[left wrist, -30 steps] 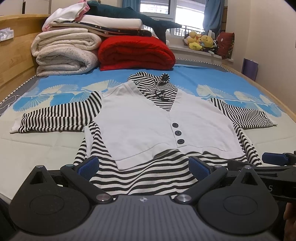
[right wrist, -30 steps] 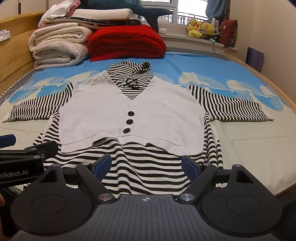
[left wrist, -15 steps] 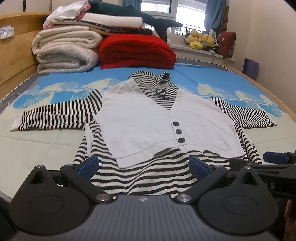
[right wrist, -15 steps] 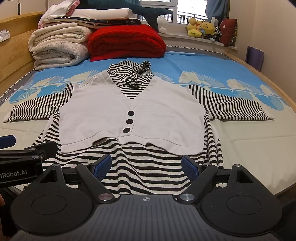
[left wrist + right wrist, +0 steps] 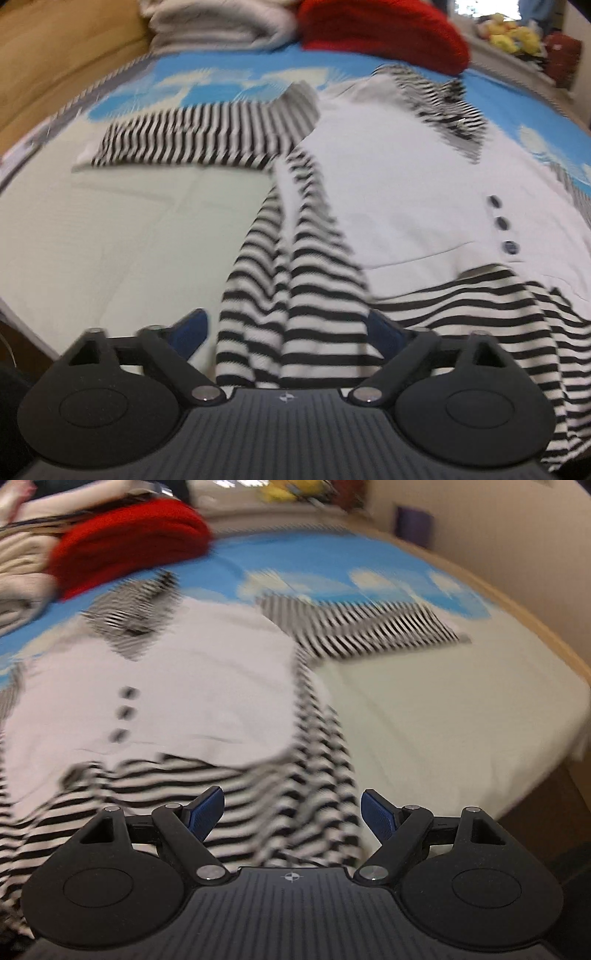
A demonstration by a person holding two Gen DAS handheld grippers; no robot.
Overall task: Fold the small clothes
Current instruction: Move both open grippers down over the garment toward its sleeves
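A small black-and-white striped top with a white vest front (image 5: 399, 192) lies flat on the bed, sleeves spread; it also shows in the right wrist view (image 5: 184, 672). My left gripper (image 5: 291, 332) is open, its blue pads either side of the striped hem's left corner (image 5: 288, 332), close above it. My right gripper (image 5: 293, 812) is open over the hem's right corner (image 5: 314, 805). Both views are motion-blurred. Whether the pads touch the cloth I cannot tell.
A red folded blanket (image 5: 380, 33) and pale folded quilts (image 5: 221, 26) are stacked at the bed's head. A wooden bed frame (image 5: 55, 55) runs along the left. Soft toys (image 5: 513, 33) sit by the window. The bed's right edge (image 5: 546, 635) drops off near the wall.
Both grippers have dropped forward and down onto the hem, the left swinging to the left corner and the right to the right corner. The top has not moved.
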